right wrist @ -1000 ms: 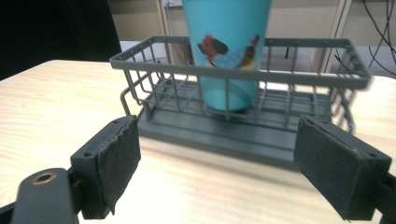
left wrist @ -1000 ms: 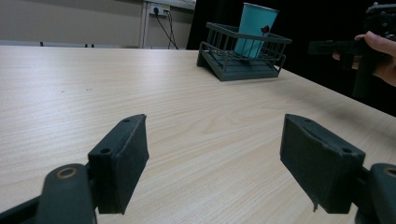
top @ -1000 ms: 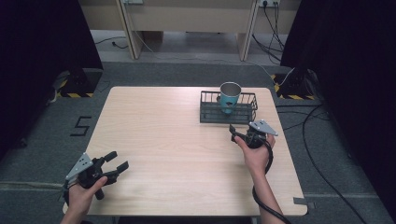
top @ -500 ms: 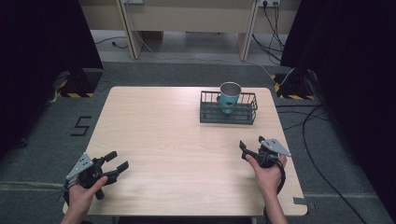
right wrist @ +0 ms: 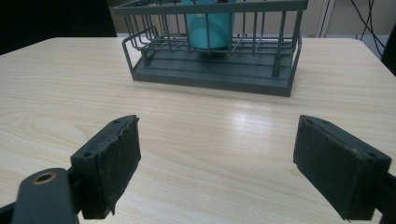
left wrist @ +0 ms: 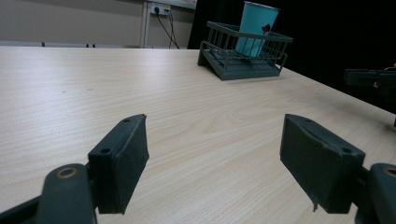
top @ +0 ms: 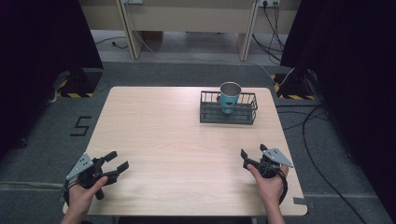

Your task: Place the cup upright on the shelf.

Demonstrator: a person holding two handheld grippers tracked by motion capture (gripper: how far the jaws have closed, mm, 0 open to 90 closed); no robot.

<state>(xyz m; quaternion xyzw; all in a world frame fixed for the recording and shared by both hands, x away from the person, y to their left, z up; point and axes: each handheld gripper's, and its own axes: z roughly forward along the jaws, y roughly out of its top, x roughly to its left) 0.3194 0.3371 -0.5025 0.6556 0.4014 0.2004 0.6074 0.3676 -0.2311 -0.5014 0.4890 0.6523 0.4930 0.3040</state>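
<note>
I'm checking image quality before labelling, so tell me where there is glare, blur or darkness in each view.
High view: even light on the table, black areas at both sides, everything slightly soft. Left gripper view: near pads soft, the teal cup in the wire basket sharper, black background at right. Right gripper view: a pale sheen on the tabletop just in front of the basket.

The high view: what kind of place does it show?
Probably a lab or recording room: a bare wooden table on grey carpet, black curtains at both sides, and cables across the floor.
</note>
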